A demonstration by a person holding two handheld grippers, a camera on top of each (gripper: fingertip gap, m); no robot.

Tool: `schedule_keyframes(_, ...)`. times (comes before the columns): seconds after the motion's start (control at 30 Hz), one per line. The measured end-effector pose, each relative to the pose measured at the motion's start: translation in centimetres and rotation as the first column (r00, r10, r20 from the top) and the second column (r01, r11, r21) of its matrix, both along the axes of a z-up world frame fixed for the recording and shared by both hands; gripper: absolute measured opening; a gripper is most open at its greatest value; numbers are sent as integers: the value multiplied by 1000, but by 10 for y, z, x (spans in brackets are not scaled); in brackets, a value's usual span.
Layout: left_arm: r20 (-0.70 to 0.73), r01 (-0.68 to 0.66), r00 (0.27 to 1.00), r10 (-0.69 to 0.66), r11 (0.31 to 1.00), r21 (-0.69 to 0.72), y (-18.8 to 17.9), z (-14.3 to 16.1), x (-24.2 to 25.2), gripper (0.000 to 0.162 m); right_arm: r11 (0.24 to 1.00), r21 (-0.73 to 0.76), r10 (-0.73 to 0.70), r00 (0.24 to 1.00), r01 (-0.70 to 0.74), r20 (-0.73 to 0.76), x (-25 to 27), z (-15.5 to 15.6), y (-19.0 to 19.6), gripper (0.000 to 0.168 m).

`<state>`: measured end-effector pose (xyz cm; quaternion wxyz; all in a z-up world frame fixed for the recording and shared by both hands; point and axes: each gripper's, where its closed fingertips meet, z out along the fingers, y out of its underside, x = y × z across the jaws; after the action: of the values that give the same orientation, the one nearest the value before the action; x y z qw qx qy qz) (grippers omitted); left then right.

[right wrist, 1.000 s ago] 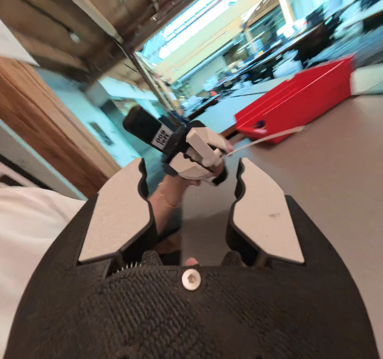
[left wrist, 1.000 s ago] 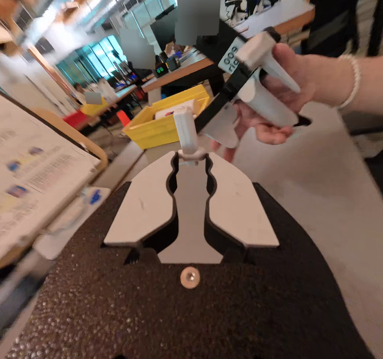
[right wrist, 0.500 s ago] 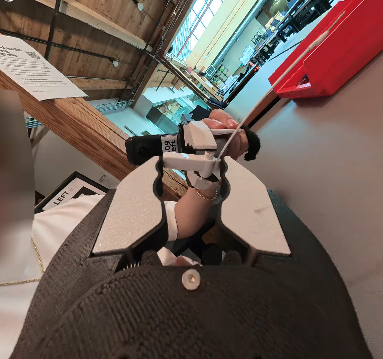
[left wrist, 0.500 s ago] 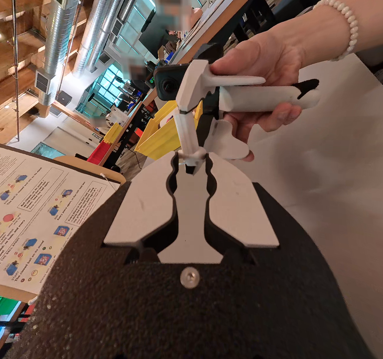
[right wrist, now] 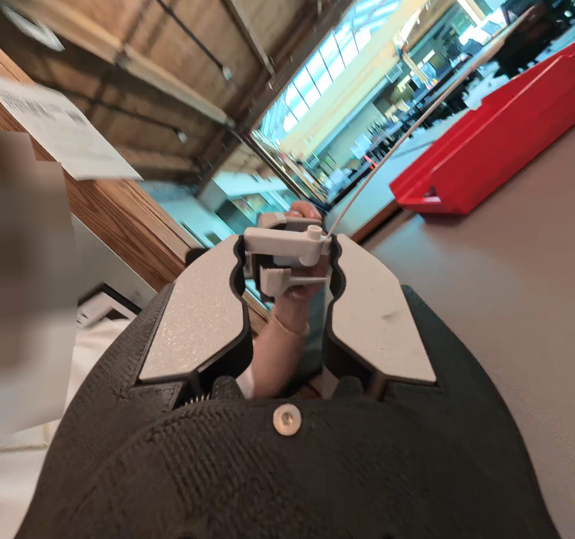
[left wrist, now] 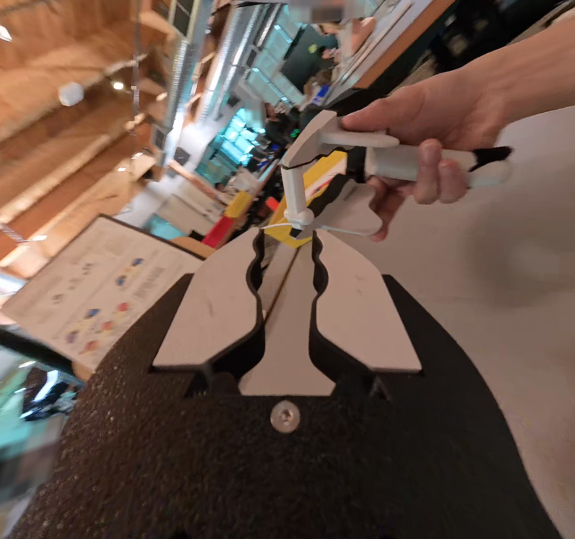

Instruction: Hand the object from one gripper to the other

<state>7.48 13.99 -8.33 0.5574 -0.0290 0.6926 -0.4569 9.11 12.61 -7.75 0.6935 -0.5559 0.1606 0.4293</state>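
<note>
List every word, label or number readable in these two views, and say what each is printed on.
Nothing can be read in either view.
Poster with coloured pictures, left wrist view: print too blurred to read.
White sheet on the wooden beam, right wrist view: print too blurred to read.
Black-framed sign, right wrist view: blurred and partly hidden, unreadable.

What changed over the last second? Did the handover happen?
Yes, it appears so. The right gripper moved in and closed its fingers onto the ends of the white plastic piece. The left gripper, which had been pinching it at the tips, opened, and the piece now sits just past its fingertips. Unchanged: the thin white rod is still attached, and both grippers are still over the grey table.
</note>
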Motion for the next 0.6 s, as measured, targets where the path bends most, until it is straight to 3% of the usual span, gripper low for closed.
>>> schedule_keyframes(0.03, 34, -44, 998, 44, 999, 8, -1, 3, 3, 27, 999, 39, 9, 997, -6, -72, 2, 4, -1, 53)
schedule_keyframes(0.1, 52, -111, 993, 110, 994, 7, -5, 3, 9, 27, 996, 82, 33, 986, -19, -165, 2, 7, 2, 52)
schedule_keyframes(0.2, 27, -163, 986, 164, 987, -6, -12, -5, 19, 30, 996, 88, 25, 983, -9, -182, -2, 5, 8, 53)
schedule_keyframes(0.3, 55, -248, 967, 248, 969, -19, -8, -5, 26, 15, 994, 108, 35, 979, -14, -201, -6, 10, 7, 53)
schedule_keyframes(0.43, 80, -259, 962, 262, 965, -45, -10, -3, 25, 11, 992, 123, 27, 976, 0, -216, -7, 15, 6, 53)
schedule_keyframes(0.53, 114, -260, 958, 264, 964, -52, -13, -2, 24, 19, 993, 117, -1, 975, 28, -224, -4, 12, 9, 53)
schedule_keyframes(0.6, 117, -273, 953, 278, 960, -61, -13, -2, 25, 14, 992, 125, 1, 970, 30, -241, -3, 10, 10, 53)
